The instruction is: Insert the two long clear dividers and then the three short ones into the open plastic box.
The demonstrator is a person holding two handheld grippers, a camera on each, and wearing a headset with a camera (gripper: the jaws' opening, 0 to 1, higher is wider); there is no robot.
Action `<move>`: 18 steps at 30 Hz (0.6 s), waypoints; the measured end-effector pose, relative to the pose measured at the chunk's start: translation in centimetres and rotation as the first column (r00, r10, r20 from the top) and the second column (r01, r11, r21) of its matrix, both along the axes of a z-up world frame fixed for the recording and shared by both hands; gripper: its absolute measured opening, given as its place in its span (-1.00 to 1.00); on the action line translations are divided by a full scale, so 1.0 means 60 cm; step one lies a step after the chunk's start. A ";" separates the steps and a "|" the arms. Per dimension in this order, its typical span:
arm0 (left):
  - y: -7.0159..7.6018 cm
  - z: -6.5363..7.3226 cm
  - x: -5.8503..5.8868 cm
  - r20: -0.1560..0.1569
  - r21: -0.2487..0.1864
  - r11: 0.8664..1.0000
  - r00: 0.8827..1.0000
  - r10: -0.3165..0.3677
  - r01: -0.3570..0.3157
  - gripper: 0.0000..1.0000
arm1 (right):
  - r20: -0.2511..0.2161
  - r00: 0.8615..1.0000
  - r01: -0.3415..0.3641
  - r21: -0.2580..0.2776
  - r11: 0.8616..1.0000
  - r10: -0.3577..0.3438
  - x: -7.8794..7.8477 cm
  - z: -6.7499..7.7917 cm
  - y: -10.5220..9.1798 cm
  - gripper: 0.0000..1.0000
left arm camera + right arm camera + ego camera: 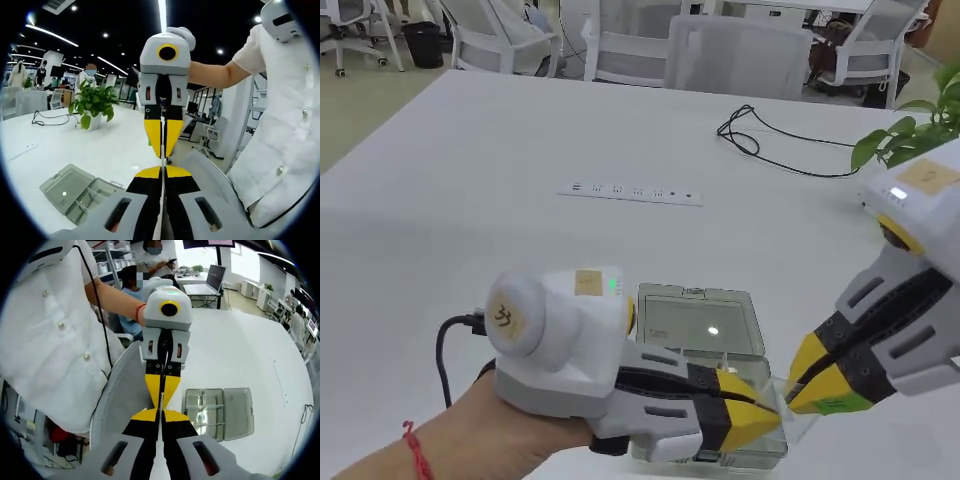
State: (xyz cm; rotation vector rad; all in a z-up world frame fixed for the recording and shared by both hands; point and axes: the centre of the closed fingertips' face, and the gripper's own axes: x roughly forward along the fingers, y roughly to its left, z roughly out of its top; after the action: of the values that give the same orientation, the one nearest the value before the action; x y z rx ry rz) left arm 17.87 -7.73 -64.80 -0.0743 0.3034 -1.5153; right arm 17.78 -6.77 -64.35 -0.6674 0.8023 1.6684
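The open clear plastic box (700, 322) lies near the table's front edge, lid flat behind its base; it is also in the left gripper view (75, 192) and the right gripper view (217, 412), where dividers stand inside the base. Just above the box's right front corner, my left gripper (768, 412) and right gripper (792, 398) meet tip to tip. Both are shut on one thin clear divider (803, 425), seen edge-on. In the left gripper view my left gripper (162, 171) faces the right gripper (162, 152). In the right gripper view my right gripper (161, 416) faces the left gripper (161, 399).
A white power strip (630, 192) lies mid-table behind the box. A black cable (770, 140) loops at the back right, beside a potted plant (910, 135). Chairs (620, 45) line the far edge. A person's torso is close beside both grippers.
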 end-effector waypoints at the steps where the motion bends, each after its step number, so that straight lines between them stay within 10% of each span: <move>1: 0.000 0.000 0.000 0.004 0.001 1.000 1.000 -0.001 0.001 -1.00 | -0.003 1.000 0.002 -0.001 1.000 -0.002 -0.001 0.000 0.000 -0.93; 18: 0.004 -0.010 0.002 0.039 0.026 1.000 0.999 0.016 -0.017 -1.00 | 0.021 1.000 0.006 -0.002 1.000 -0.006 0.004 -0.005 0.003 -0.94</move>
State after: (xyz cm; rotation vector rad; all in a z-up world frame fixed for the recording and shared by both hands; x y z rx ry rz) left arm 17.97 -7.48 -65.38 -0.0264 0.2914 -1.4943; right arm 18.03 -6.59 -64.64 -0.6822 0.7906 1.6528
